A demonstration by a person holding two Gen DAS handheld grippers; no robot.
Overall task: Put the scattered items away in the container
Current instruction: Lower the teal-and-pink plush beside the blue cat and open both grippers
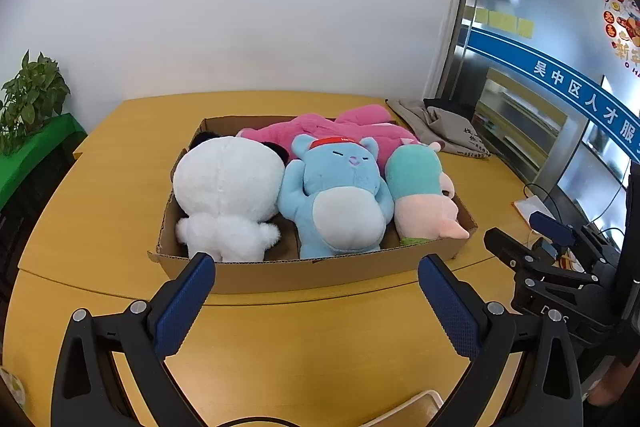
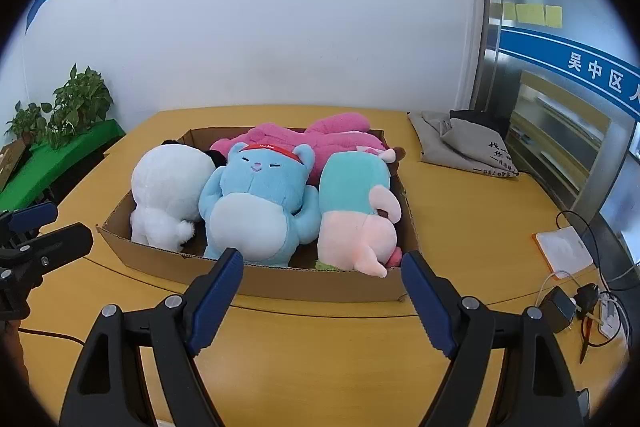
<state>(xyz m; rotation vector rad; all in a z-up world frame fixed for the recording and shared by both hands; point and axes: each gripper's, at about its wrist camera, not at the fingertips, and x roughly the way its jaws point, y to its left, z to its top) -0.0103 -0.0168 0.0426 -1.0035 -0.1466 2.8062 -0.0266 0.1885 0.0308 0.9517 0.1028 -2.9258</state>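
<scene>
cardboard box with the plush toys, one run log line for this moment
shallow cardboard box: holds white, blue, pink, teal-pink plush toys | left gripper: open, empty | right gripper: open, empty

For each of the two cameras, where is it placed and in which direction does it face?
Left wrist: on the left gripper, facing the brown cardboard box of plush toys; own open jaws show, and the right gripper at right.
Right wrist: on the right gripper, facing the same box; own open jaws show, and the left gripper at left.
Shared: box, blue plush bear, yellow wooden table.
</scene>
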